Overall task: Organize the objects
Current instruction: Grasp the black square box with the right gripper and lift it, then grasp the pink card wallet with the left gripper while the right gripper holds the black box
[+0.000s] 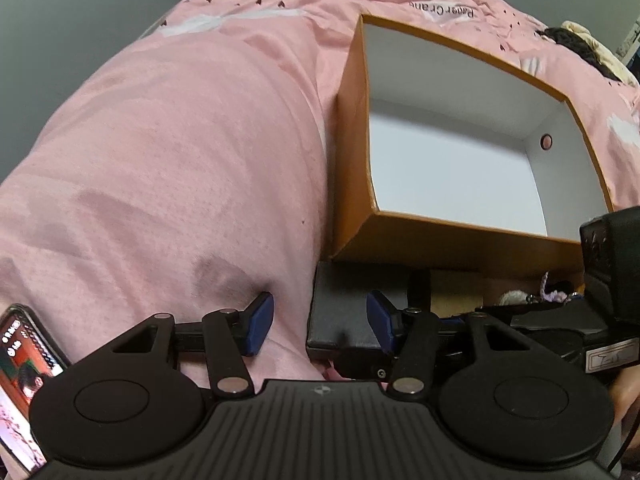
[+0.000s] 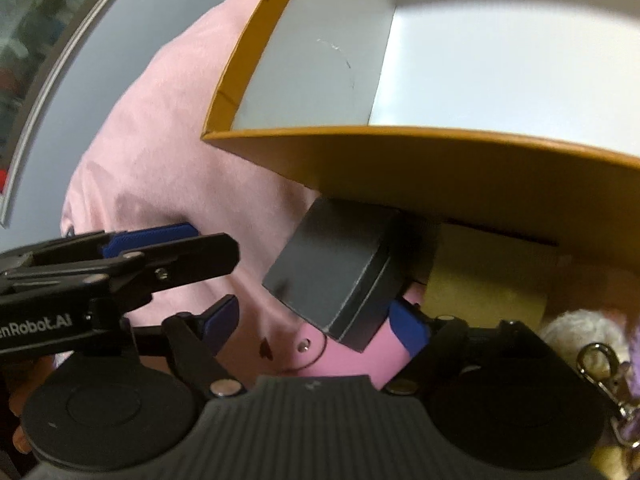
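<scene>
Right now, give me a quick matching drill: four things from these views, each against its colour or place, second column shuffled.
Things:
1. box
2. black case
3. phone
4. bedspread

Descriptions:
A. pink, covers the bed
B. orange outside, white inside, open on top
C. lit screen, bottom left edge of the left wrist view
D. dark, lies just in front of the orange wall

Pairs: 1-B, 2-D, 3-C, 4-A
</scene>
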Demonstrator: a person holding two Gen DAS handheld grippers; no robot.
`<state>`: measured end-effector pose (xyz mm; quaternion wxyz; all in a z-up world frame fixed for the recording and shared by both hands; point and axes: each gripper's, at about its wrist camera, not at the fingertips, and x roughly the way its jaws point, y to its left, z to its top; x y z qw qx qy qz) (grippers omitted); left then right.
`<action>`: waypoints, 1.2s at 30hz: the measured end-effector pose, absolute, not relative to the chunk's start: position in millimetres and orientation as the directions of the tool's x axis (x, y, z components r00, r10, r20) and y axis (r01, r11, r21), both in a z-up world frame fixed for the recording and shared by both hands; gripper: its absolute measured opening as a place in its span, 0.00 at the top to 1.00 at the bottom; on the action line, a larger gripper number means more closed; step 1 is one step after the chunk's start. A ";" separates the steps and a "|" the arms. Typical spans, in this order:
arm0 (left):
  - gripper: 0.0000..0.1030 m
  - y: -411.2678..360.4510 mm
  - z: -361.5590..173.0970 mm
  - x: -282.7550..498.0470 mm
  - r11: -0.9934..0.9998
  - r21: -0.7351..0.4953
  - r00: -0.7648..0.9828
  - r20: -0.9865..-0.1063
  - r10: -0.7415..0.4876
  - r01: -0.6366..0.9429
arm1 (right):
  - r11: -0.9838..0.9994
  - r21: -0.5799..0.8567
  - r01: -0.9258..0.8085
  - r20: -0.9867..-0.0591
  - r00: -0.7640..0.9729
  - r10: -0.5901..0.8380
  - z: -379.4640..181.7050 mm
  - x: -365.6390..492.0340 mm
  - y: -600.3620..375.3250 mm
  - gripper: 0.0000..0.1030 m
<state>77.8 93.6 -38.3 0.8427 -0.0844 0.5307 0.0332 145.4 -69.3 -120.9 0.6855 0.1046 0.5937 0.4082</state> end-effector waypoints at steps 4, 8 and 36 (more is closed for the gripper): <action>0.41 96.8 -29.4 73.3 0.984 -0.102 0.469 -0.883 -0.024 -0.143 | 0.654 0.656 -0.376 -0.710 -0.014 0.704 -120.0 144.3 -84.1 0.26; 0.41 97.4 -26.9 72.2 0.984 -0.098 0.478 -0.878 -0.014 -0.152 | 0.673 0.651 -0.351 -0.714 0.020 0.700 -118.4 143.0 -91.0 0.48; 0.41 64.3 -38.4 51.4 0.994 -0.097 0.420 -0.901 -0.106 0.045 | 0.676 0.590 -0.441 -0.686 0.167 0.708 -61.0 129.9 -98.2 0.65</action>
